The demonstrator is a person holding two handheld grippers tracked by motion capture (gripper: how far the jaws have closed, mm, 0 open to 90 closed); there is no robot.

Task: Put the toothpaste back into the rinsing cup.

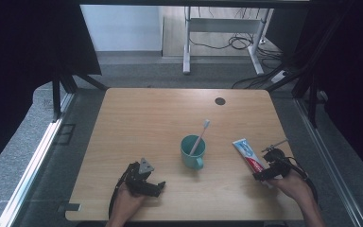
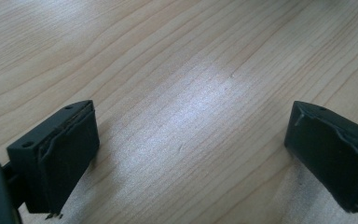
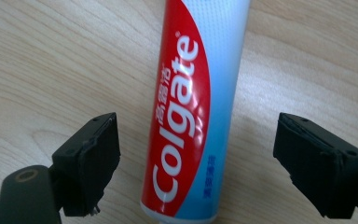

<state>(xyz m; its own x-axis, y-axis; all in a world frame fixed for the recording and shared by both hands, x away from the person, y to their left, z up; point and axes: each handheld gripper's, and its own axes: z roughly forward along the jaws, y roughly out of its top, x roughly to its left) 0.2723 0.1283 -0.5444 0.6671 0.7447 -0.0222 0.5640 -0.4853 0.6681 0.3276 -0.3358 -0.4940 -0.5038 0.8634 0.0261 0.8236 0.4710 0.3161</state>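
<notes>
R gripper [image 3: 196,154] poised over the Colgate toothpaste tube [image 3: 191,107], jaws straddling it with a gap each side; pads not touching, so nothing gripped yet. Tube lies flat on the wooden table [image 1: 137,118] near the right edge, just right of the teal mug [image 1: 192,151], apart from it. White toothbrush [image 1: 200,135] already stands tilted in the mug, head up. L gripper [image 2: 189,154] spread wide over bare tabletop w/ nothing between the jaws, parked at front left of table. Progress est.: early-to-mid; brush looks sorted, tube not yet grasped or lifted. Remaining, prob.: close on tube, lift, move it (likely to the mug). Materials: tube is glossy soft laminate, red/white/blue print, rounded body flattening toward far end; will prob. dent under squeeze and may slip. Mug smooth, hard, w/ handle facing the front edge. Table pale wood-grain laminate, matte, small dark round disc [image 1: 220,101] near far edge. Jaw pads black, rubbery, edges worn.
</notes>
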